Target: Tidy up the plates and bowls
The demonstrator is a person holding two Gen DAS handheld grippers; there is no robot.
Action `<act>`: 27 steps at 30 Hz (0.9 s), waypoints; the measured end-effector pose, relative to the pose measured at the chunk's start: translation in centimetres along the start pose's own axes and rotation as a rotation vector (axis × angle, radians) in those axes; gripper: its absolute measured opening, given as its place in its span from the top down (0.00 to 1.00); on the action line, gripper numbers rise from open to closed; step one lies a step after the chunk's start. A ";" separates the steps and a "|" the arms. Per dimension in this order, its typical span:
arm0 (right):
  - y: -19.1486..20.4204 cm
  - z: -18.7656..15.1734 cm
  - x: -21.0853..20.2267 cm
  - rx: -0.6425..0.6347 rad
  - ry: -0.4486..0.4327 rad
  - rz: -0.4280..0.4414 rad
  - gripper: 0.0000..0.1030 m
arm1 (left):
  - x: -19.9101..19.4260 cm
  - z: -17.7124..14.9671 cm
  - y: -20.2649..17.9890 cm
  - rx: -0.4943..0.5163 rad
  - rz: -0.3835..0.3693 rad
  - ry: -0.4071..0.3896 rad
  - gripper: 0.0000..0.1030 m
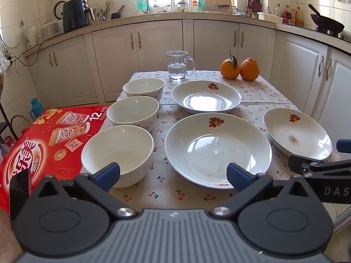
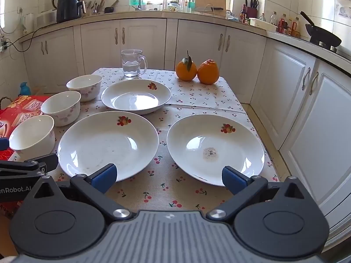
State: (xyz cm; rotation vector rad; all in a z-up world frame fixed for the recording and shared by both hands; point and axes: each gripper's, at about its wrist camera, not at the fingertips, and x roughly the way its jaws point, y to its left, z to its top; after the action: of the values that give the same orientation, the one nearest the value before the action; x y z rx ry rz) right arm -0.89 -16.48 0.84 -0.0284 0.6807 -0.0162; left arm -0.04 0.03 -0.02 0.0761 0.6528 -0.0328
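Three white plates with fruit prints lie on the cherry-print tablecloth: a near-middle plate (image 1: 217,149) (image 2: 107,142), a far plate (image 1: 206,96) (image 2: 136,96), and a right plate (image 1: 296,133) (image 2: 215,149) with a small stain. Three white bowls stand in a row on the left: near bowl (image 1: 117,153) (image 2: 31,137), middle bowl (image 1: 132,111) (image 2: 61,106), far bowl (image 1: 143,87) (image 2: 84,85). My left gripper (image 1: 173,175) is open and empty, between the near bowl and the near-middle plate. My right gripper (image 2: 170,178) is open and empty, between the two near plates.
A glass mug of water (image 1: 177,65) (image 2: 131,63) and two oranges (image 1: 239,68) (image 2: 197,69) stand at the table's far edge. A red carton (image 1: 43,144) sits left of the table. White cabinets (image 2: 296,92) run close along the right side.
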 end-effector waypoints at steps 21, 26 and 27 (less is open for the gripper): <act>0.2 -0.1 -0.6 -0.010 -0.018 -0.008 0.00 | -0.6 0.2 0.1 -0.007 0.001 -0.012 0.00; 0.2 0.0 -0.6 -0.011 -0.018 -0.008 0.00 | -0.6 0.2 0.1 -0.007 0.002 -0.012 0.01; 0.2 0.0 -0.6 -0.011 -0.018 -0.008 0.00 | -0.6 0.3 0.1 -0.008 0.002 -0.011 0.01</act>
State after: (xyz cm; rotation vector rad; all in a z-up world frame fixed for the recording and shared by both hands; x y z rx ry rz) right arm -1.36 -16.26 1.16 -0.0420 0.6627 -0.0196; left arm -0.39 0.14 0.57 0.0693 0.6413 -0.0287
